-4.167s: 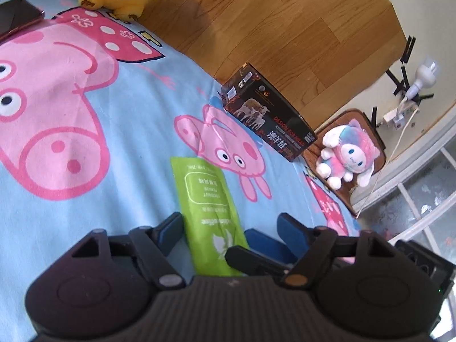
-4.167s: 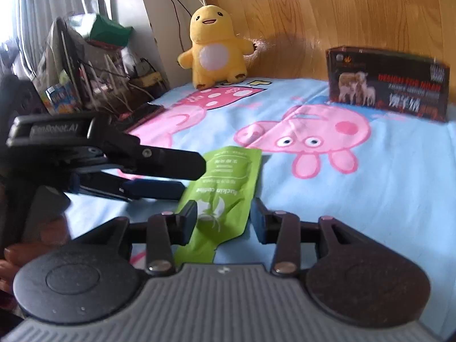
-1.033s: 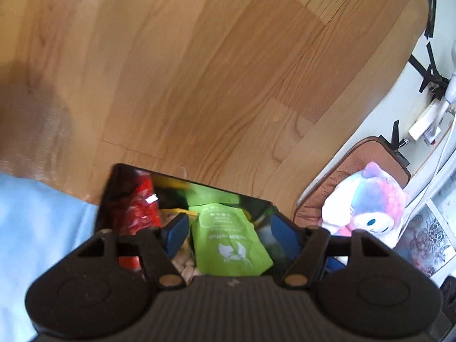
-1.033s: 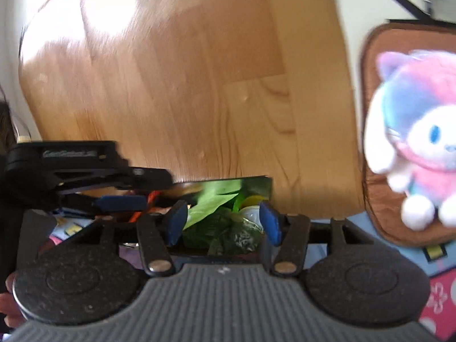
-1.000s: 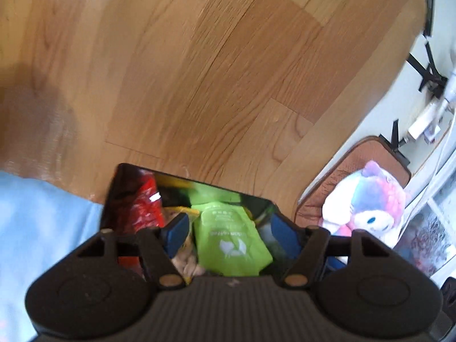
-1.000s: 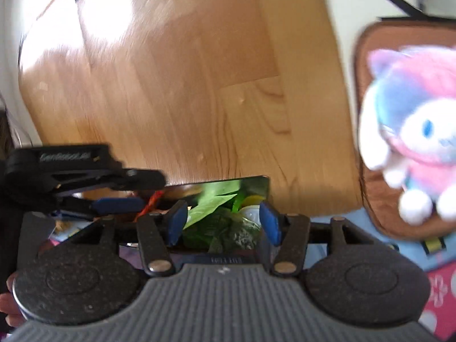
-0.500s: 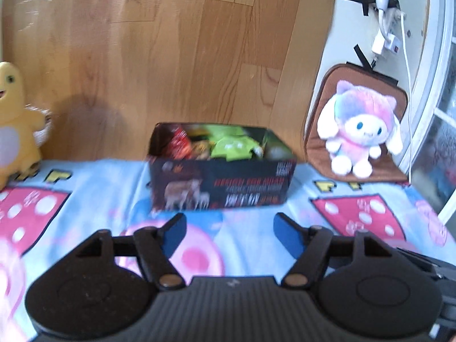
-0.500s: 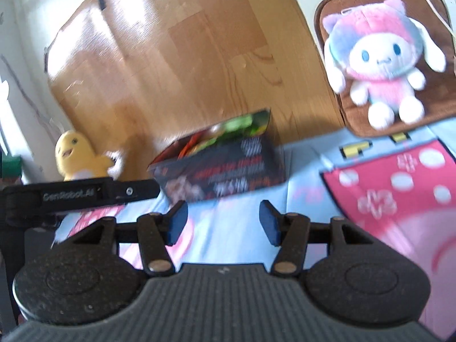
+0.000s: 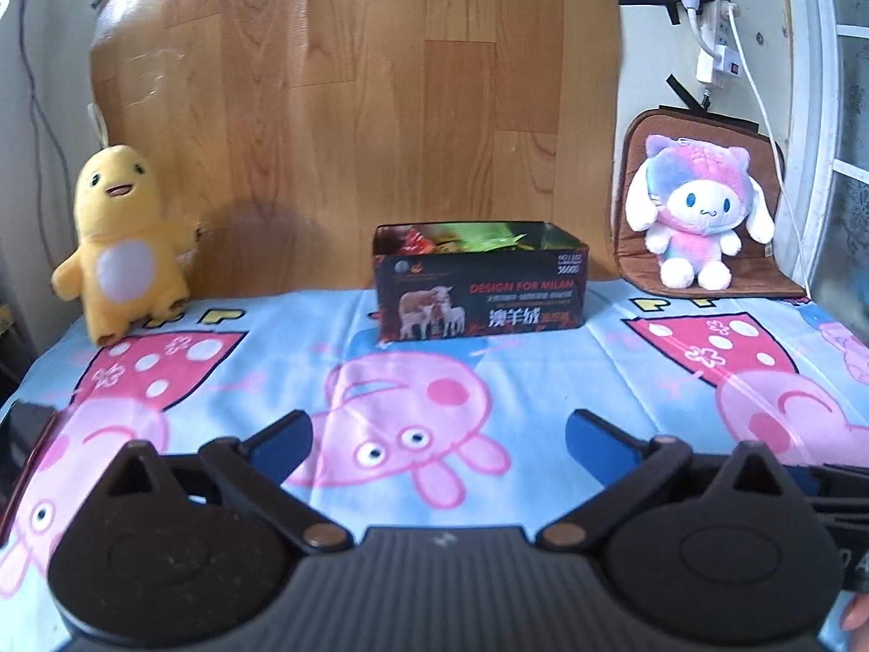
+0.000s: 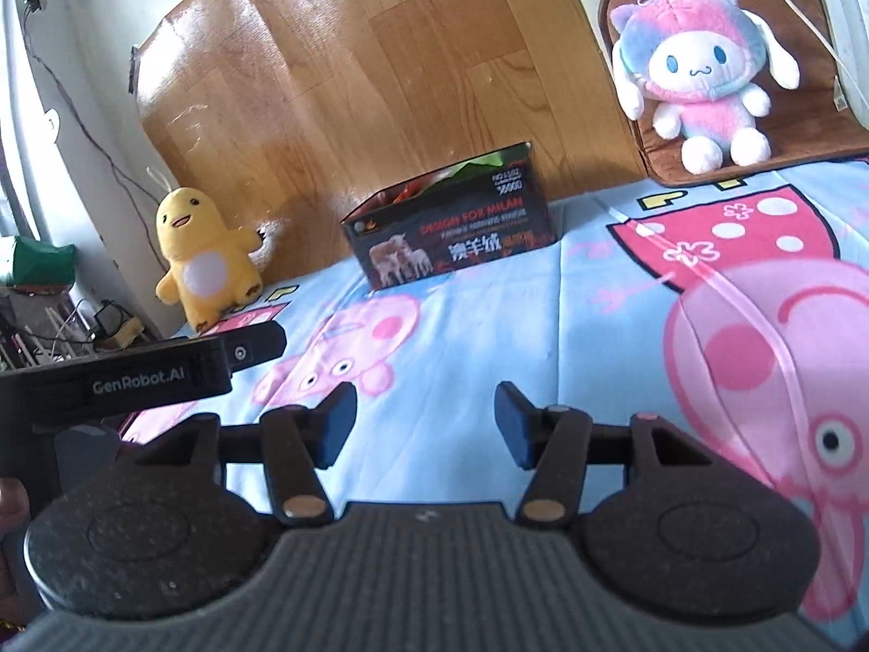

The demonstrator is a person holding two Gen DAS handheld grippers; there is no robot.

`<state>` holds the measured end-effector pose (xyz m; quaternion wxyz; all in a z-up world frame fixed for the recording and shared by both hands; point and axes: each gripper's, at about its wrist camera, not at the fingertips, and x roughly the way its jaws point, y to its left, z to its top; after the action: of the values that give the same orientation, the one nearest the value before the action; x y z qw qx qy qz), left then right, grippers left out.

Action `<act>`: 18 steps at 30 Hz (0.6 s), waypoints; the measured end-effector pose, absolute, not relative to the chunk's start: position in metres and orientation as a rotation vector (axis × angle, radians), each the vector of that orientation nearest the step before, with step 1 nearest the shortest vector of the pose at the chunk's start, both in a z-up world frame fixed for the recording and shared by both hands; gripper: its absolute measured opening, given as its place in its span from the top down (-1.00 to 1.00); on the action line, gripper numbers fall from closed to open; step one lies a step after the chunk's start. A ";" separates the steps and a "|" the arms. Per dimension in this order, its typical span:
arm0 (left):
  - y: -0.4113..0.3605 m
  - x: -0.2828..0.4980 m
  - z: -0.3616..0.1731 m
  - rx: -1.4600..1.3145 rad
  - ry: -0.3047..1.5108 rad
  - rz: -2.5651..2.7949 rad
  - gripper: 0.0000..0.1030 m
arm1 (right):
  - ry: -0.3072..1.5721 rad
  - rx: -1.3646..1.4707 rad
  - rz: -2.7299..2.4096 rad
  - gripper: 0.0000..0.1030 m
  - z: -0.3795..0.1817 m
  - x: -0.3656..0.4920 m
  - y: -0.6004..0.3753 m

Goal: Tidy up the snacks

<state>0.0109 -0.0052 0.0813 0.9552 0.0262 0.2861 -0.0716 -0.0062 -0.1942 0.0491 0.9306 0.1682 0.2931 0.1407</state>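
A dark cardboard box [image 9: 480,293] [image 10: 453,239] with a sheep picture stands at the far edge of the cartoon-pig cloth [image 9: 624,375], against the wooden board. Red and green snack packets [image 9: 467,236] [image 10: 461,169] poke over its rim. My left gripper [image 9: 437,443] hangs well back from the box, its jaws still opening wide with nothing between them. My right gripper [image 10: 423,424] is also back over the cloth, jaws opening slightly and empty. The left gripper's body [image 10: 136,372] shows at the left of the right wrist view.
A yellow plush toy [image 9: 122,236] [image 10: 203,255] sits at the back left. A pink and blue plush [image 9: 698,217] [image 10: 698,76] rests on a brown cushion [image 9: 760,277] at the back right. Cables and a power strip [image 9: 717,49] hang on the wall. Clutter [image 10: 38,315] lies past the left edge.
Both grippers pulled back from over the box, leaving the green packet inside it. The left jaws have spread much wider; the right jaws stay about as they were.
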 end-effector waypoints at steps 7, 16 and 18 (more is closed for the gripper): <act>-0.004 -0.007 0.069 0.081 0.607 -0.076 -1.00 | 0.581 0.328 0.292 -0.50 0.051 -0.022 -0.188; -0.003 -0.018 0.060 0.082 0.613 -0.044 -1.00 | 0.578 0.344 0.272 -0.55 0.050 -0.028 -0.186; -0.004 -0.018 0.060 0.082 0.616 -0.044 -1.00 | 0.571 0.347 0.266 -0.56 0.050 -0.028 -0.186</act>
<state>-0.0175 -0.0038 0.0597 0.9519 0.0404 0.3029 -0.0219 -0.0277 -0.1864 0.0499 0.9361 0.1697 0.2793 0.1301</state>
